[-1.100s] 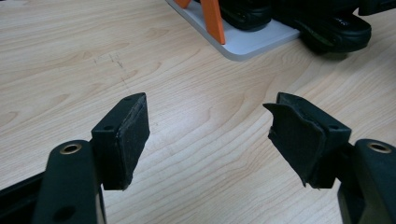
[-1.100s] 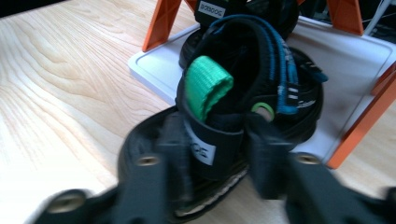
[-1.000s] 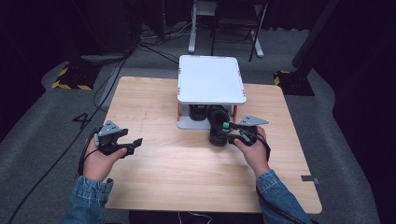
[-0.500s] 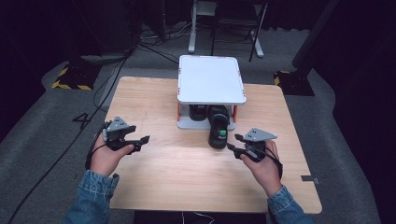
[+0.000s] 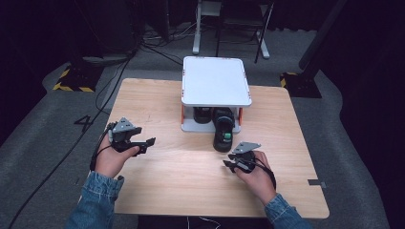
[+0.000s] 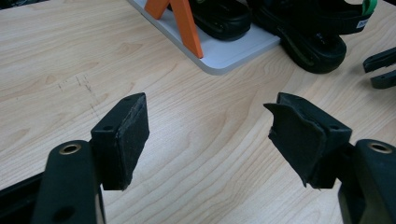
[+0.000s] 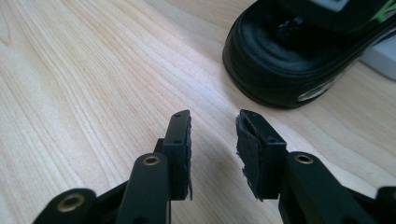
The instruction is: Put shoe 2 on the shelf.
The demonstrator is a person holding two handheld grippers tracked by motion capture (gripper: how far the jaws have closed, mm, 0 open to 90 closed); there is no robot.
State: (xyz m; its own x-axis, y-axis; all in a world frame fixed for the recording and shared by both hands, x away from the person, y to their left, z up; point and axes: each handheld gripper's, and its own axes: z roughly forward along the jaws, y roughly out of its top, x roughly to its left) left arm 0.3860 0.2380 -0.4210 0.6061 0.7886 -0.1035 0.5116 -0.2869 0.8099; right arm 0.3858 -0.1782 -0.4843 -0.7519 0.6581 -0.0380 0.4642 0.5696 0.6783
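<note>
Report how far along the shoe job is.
Done: one shoe sits under the white rack; the other is half in, its end sticking out over the table. In hand: nothing; the right gripper has been closing on air, the left gripper is open. Left: push that shoe in.

Faded blue denim sleeves [image 5: 98,198] cover both forearms. Each black tongs [image 5: 143,142] carries a grey three-cornered plate [image 5: 125,125], brass-ringed screw holes [image 6: 70,149] and a trailing black cable [image 5: 98,151].
</note>
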